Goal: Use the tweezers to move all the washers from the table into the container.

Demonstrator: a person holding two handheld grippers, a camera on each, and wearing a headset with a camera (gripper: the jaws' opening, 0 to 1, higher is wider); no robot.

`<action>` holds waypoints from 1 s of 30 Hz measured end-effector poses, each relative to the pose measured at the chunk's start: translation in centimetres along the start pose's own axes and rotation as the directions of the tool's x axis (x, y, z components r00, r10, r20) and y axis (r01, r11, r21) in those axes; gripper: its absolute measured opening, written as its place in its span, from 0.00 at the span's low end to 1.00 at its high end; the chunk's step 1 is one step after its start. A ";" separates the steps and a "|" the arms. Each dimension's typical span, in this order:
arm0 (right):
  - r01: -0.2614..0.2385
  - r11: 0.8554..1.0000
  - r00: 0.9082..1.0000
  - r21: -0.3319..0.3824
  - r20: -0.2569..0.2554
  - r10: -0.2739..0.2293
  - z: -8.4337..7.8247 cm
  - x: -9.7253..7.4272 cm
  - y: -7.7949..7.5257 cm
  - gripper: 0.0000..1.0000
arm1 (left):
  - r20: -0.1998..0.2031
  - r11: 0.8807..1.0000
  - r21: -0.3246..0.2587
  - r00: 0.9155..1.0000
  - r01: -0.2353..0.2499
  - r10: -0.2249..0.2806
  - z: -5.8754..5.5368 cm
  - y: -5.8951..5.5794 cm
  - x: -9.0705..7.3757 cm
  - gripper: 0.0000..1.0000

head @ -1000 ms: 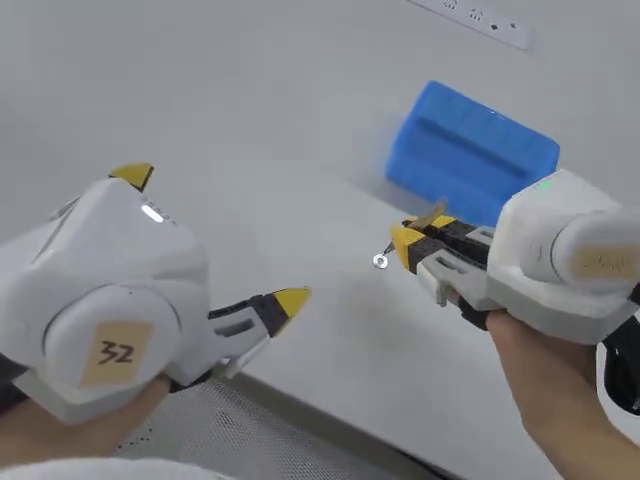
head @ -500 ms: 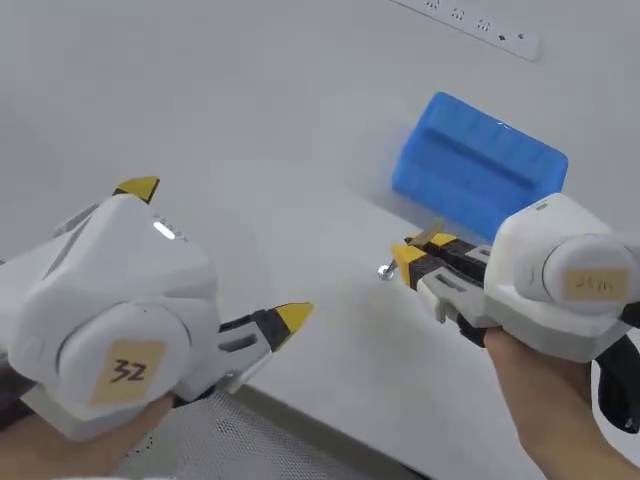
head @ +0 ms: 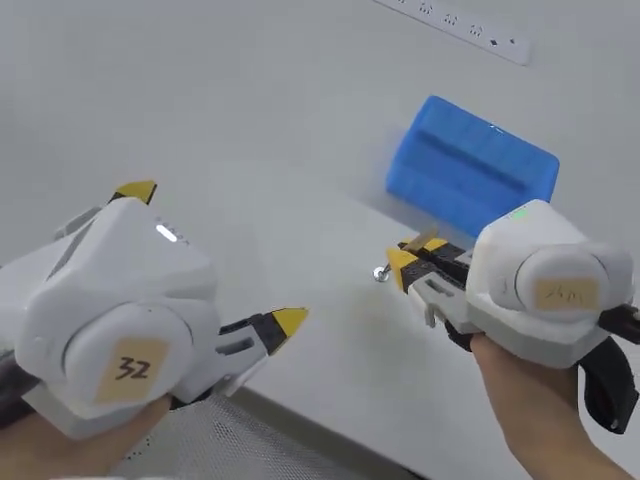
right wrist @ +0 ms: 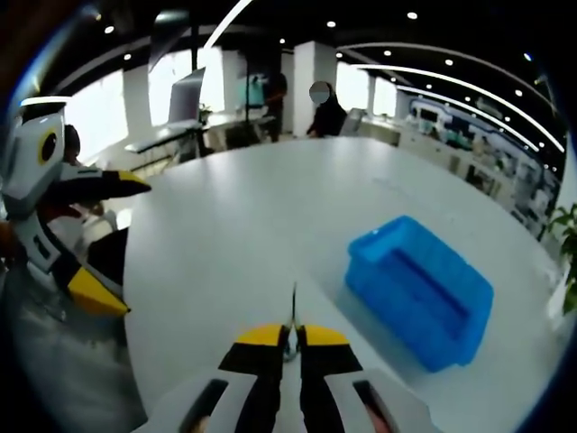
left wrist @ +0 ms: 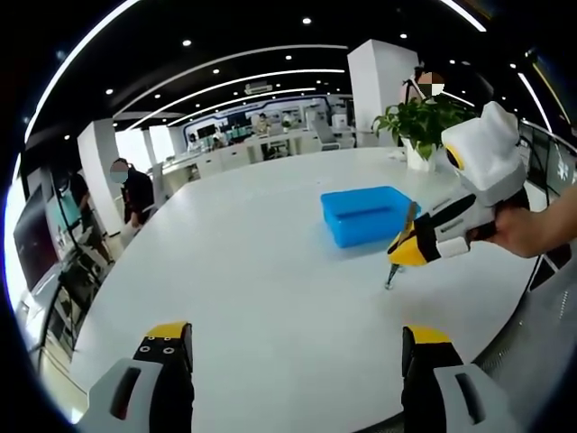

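Head view: small silver ring washer [head: 380,273] at the tip of thin metal tweezers [head: 426,243], near the blue plastic container [head: 470,165].
The right gripper [head: 405,262] has its yellow-tipped jaws pressed together on the tweezers, which slant down to the washer at the white table [head: 300,230]; whether the washer is lifted off the surface cannot be told. The rectangular container stands just beyond, apart from the washer. The left gripper [head: 213,252] hangs over the table's near edge, jaws spread wide, holding nothing.
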State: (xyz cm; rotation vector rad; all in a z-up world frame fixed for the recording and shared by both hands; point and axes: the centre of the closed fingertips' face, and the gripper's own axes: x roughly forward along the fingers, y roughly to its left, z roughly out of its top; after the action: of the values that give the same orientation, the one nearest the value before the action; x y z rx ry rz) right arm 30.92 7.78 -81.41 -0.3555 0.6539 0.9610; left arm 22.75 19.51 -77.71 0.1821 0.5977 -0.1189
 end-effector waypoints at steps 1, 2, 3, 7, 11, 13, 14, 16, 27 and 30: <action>-0.001 1.000 1.000 0.011 -0.002 0.001 0.0 -0.1 0.0 0.03 | 0.000 1.000 0.001 1.000 -0.001 0.001 0.0 0.0 0.0 0.99; -0.004 1.000 1.000 0.027 0.012 0.004 0.4 -0.3 0.0 0.03 | 0.001 1.000 0.001 1.000 -0.001 0.001 0.0 0.0 0.0 0.99; -0.002 0.999 1.000 0.032 0.017 0.001 0.6 -0.5 -0.1 0.03 | 0.000 1.000 0.002 1.000 0.001 -0.001 0.0 0.0 0.0 0.99; 0.004 1.000 0.999 0.023 0.037 -0.005 1.9 -1.3 -0.5 0.03 | 0.007 1.000 0.002 1.000 -0.006 0.006 0.1 0.2 -0.1 0.99; 0.005 0.999 0.998 0.046 0.060 -0.008 3.0 -1.9 -1.2 0.03 | 0.005 1.000 0.004 1.000 -0.007 0.007 0.1 0.1 -0.1 0.99; 0.006 0.999 0.997 0.052 0.074 -0.010 3.8 -2.3 -1.4 0.03 | 0.004 1.000 -0.001 1.000 -0.007 0.007 0.0 0.1 0.0 0.99; 0.007 0.999 0.997 0.053 0.078 -0.011 4.0 -2.4 -1.5 0.03 | 0.007 1.000 -0.001 1.000 -0.010 0.010 0.1 0.2 0.0 0.99; 0.018 0.998 0.996 0.053 0.089 -0.023 4.8 -2.8 -1.8 0.03 | 0.007 1.000 -0.001 1.000 -0.007 0.007 0.1 0.1 0.0 0.99; 0.075 0.995 0.982 0.060 0.167 -0.084 8.4 -3.7 -4.0 0.03 | 0.008 1.000 0.004 1.000 -0.007 0.007 0.1 0.1 0.1 0.99; 0.086 0.995 0.980 0.057 0.176 -0.094 8.8 -3.6 -4.7 0.03 | 0.026 1.000 -0.010 1.000 0.002 -0.002 0.4 0.0 0.0 0.99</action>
State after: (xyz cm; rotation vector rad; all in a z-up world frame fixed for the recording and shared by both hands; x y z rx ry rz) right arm 36.51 7.83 -72.46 -0.2499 0.4927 0.8775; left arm 22.92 19.40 -77.41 0.1703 0.5725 -0.1197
